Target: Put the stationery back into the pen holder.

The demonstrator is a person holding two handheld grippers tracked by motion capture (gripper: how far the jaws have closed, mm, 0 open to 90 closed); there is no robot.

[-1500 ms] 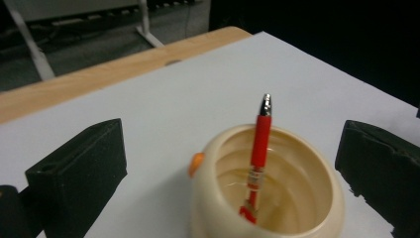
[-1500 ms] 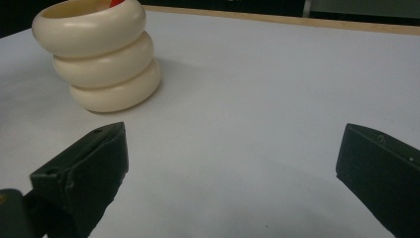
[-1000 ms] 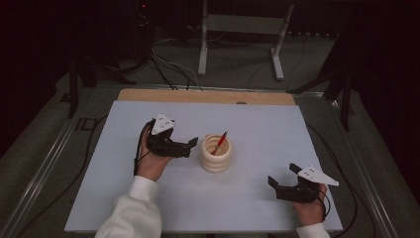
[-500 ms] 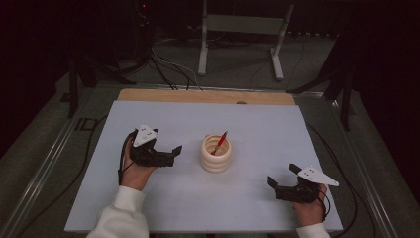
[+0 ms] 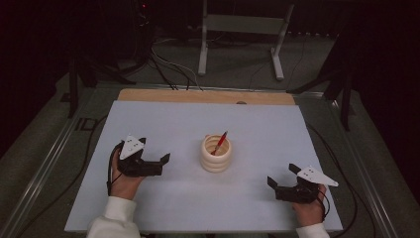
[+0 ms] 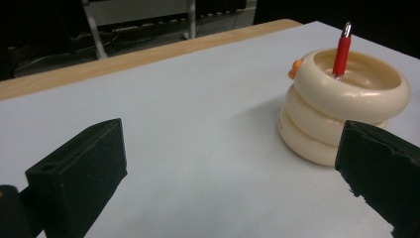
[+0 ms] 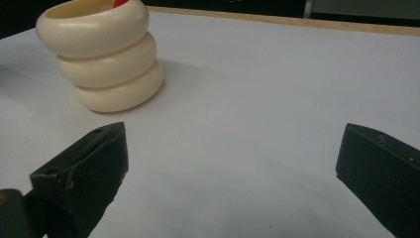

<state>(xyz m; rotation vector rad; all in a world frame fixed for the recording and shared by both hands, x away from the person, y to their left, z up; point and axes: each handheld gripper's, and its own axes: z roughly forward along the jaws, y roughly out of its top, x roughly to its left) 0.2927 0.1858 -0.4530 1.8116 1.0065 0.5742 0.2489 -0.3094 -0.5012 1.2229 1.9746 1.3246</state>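
High view | cream cup (image 5: 216,154) (red pen (image 5: 219,143) inside) between left tongs (image 5: 159,164), right tongs (image 5: 280,175)

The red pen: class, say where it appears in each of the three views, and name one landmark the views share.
High view: the red pen leans in the cream ringed holder, mid-table.
Left gripper view: upper right, standing up out of the holder.
Right gripper view: a red sliver at the top edge, inside the holder's rim.
Shared landmark: the holder.
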